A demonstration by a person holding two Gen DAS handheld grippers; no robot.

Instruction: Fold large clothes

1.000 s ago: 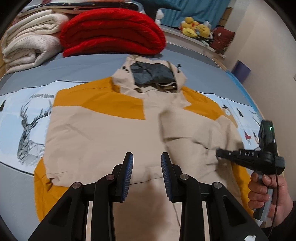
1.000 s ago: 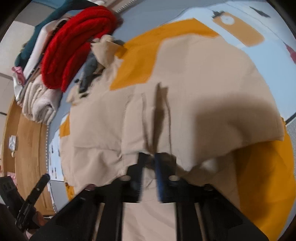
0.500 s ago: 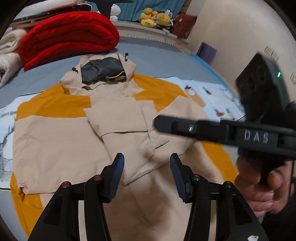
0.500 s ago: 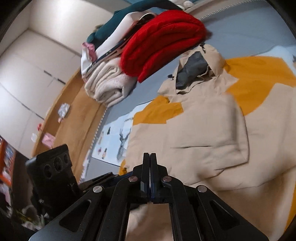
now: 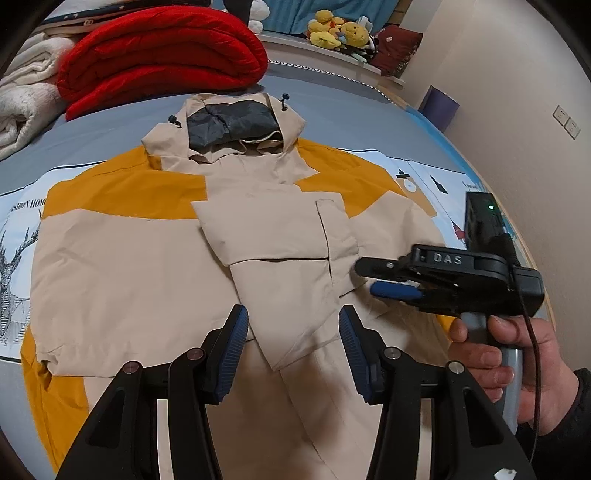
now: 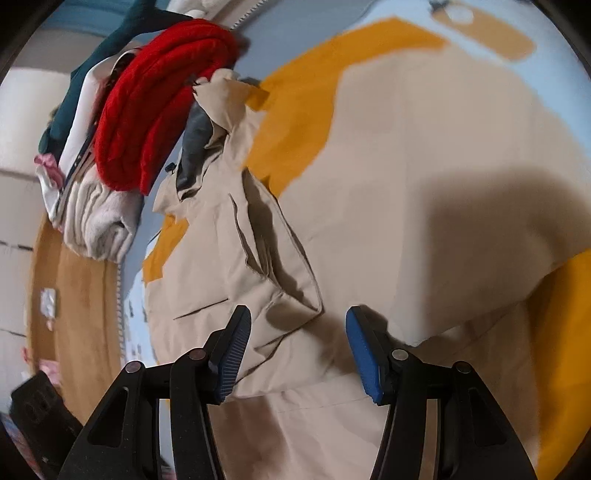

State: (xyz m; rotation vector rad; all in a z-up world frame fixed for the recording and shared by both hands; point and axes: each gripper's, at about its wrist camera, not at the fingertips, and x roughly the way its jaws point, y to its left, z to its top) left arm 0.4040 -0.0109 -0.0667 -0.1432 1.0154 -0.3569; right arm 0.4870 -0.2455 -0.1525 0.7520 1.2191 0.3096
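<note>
A beige and orange hooded jacket (image 5: 155,258) lies flat on the bed with its grey-lined hood (image 5: 229,125) at the far end. A beige sleeve (image 5: 280,266) is folded across its chest. My left gripper (image 5: 291,343) is open and empty, hovering over the jacket's lower middle. My right gripper (image 5: 373,277) shows in the left wrist view at the right, low over the jacket, jaws apart. In the right wrist view the right gripper (image 6: 295,350) is open over the folded sleeve (image 6: 258,266), holding nothing.
A red folded blanket (image 5: 159,51) and cream blankets (image 5: 22,99) are stacked at the bed's far left. Plush toys (image 5: 336,29) sit on the far ledge. A printed sheet (image 5: 18,240) lies under the jacket. A wooden floor (image 6: 74,295) lies beside the bed.
My right gripper was shut and has opened, dropping back low over the jacket's right side. The sleeve now lies folded across the chest. My left gripper has opened wider.
</note>
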